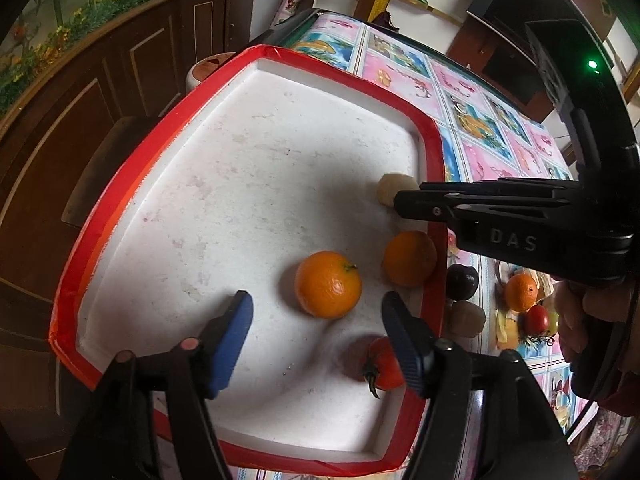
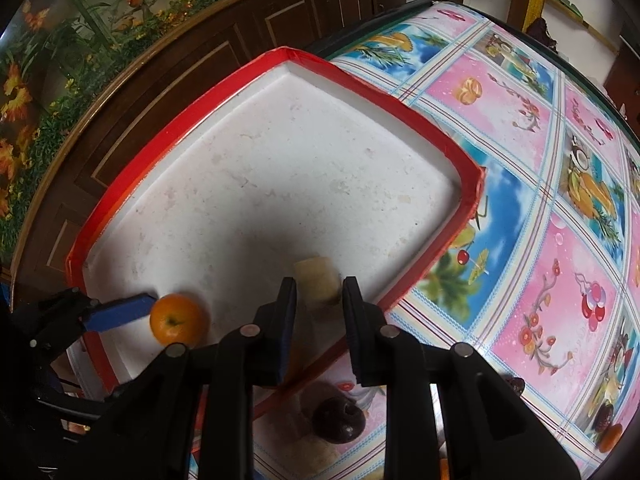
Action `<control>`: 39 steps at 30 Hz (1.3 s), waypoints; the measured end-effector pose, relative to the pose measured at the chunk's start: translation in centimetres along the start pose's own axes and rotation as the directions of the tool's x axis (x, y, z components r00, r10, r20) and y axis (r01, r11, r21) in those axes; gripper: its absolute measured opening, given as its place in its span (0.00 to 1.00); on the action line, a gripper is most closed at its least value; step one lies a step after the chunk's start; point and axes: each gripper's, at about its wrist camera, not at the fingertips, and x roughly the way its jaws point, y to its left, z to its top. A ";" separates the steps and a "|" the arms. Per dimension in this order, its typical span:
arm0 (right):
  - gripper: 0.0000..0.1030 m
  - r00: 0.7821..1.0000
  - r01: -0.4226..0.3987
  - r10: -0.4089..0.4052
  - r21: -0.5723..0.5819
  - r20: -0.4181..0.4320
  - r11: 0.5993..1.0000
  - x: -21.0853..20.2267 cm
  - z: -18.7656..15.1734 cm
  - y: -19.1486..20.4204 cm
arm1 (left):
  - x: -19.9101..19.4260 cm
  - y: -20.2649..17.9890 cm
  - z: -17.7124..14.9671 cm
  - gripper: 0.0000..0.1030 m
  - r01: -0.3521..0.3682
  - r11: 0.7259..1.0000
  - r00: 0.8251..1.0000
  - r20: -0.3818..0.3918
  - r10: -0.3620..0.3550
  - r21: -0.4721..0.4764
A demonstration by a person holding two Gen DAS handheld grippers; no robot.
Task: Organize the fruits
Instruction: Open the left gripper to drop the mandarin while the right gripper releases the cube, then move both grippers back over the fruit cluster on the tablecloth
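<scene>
White tray with red-taped rim (image 1: 76, 276) sits on a table under a pink and blue fruit-print cloth (image 1: 404, 64); dark wooden cabinet (image 1: 100, 92) beyond the tray's far-left side. Left wrist view, going left to right: the left gripper (image 1: 316, 312) hangs over the tray's near end, blue pads spread wide, nothing between them. An orange (image 1: 328, 284) rests on the tray floor just ahead of the open gap, touching neither pad. A red tomato (image 1: 380, 364) lies on the tray floor, partly hidden behind the right-hand pad. Further right, a second orange (image 1: 410, 258) sits against the tray's right wall. Above it a pale yellowish fruit (image 1: 390, 192), kind not clear, is at the tip of the right gripper (image 1: 404, 204), which reaches in from the right. Outside the tray on the cloth: a dark plum (image 1: 462, 282), a tan round fruit (image 1: 468, 318), a third orange (image 1: 520, 292) and a small red fruit (image 1: 537, 318), well clear of the tray wall. Right wrist view, left to right: one blue pad (image 2: 120, 312) of the left gripper lies just beside the first orange (image 2: 178, 320); the right gripper (image 2: 318, 292) stands with jaws narrow, the pale fruit (image 2: 316, 282) between the two pads, low over the tray floor near its right wall; whether the pads actually pinch it cannot be told. The dark plum (image 2: 340, 420) lies on the cloth below the fingers.
</scene>
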 end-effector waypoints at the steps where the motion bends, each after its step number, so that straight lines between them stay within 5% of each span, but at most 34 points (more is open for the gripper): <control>1: 0.26 1.000 -0.002 0.002 0.003 0.002 1.000 -0.1 -0.1 -0.1 | -0.1 0.0 0.0 0.70 -0.001 1.000 1.000 0.001 0.001 0.001; 5: 0.29 1.000 -0.013 0.012 0.017 0.020 1.000 -1.1 -0.4 -0.4 | -0.8 -0.3 0.1 0.77 -0.023 1.000 1.000 0.018 0.023 0.007; 15: 0.86 0.991 -0.058 0.054 0.038 0.121 0.998 -6.0 -2.4 -0.9 | -2.7 -1.4 0.4 0.79 -0.024 1.000 0.998 0.050 0.024 -0.005; 17: 0.91 0.990 -0.073 0.065 0.059 0.124 0.996 -6.5 -3.0 -1.3 | -2.9 -2.1 0.4 0.79 -0.028 1.000 0.998 0.055 0.028 0.008; 39: 0.97 0.985 0.003 -0.054 0.298 0.165 0.955 -11.9 -12.6 -7.8 | -3.4 -10.2 0.4 0.80 0.044 0.990 0.998 0.029 -0.049 0.134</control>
